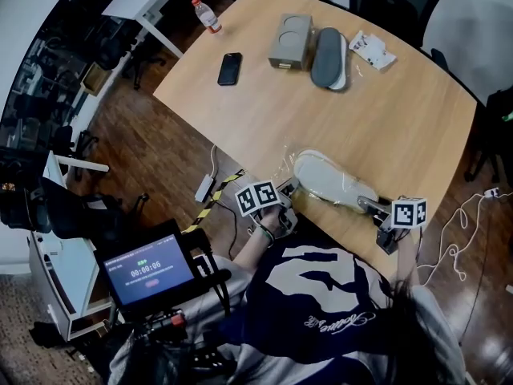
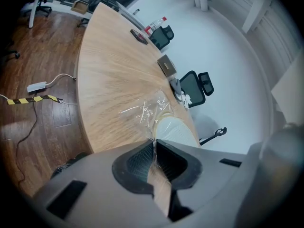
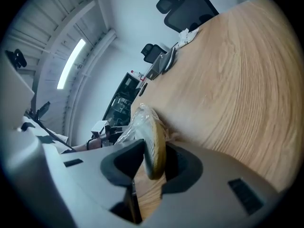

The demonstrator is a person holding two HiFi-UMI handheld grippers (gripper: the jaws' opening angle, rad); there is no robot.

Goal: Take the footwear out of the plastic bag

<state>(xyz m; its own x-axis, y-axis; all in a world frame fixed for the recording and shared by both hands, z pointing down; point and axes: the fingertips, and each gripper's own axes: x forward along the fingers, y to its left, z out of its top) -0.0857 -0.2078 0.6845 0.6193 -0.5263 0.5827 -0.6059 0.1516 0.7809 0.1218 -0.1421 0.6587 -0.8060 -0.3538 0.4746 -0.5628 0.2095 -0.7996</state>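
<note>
A pale slipper [image 1: 329, 181] lies in a clear plastic bag [image 1: 290, 165] near the front edge of the wooden table [image 1: 264, 111]. My left gripper [image 1: 286, 191] is at the bag's left end. In the left gripper view it [image 2: 154, 144] is shut on a fold of the bag's film [image 2: 149, 110], with the slipper [image 2: 173, 127] just beyond. My right gripper [image 1: 367, 204] is at the slipper's right end. In the right gripper view its jaws [image 3: 155, 145] hold the slipper's edge [image 3: 151, 134], which stands on its side, still wrapped in film.
Far across the table lie a dark grey slipper [image 1: 327, 56], a cardboard box [image 1: 290, 40], crumpled white packaging [image 1: 371, 49], a black phone [image 1: 230, 68] and a bottle [image 1: 207, 14]. Office chairs [image 2: 192, 87] stand at the far side. A timer screen [image 1: 151, 275] sits low at my left.
</note>
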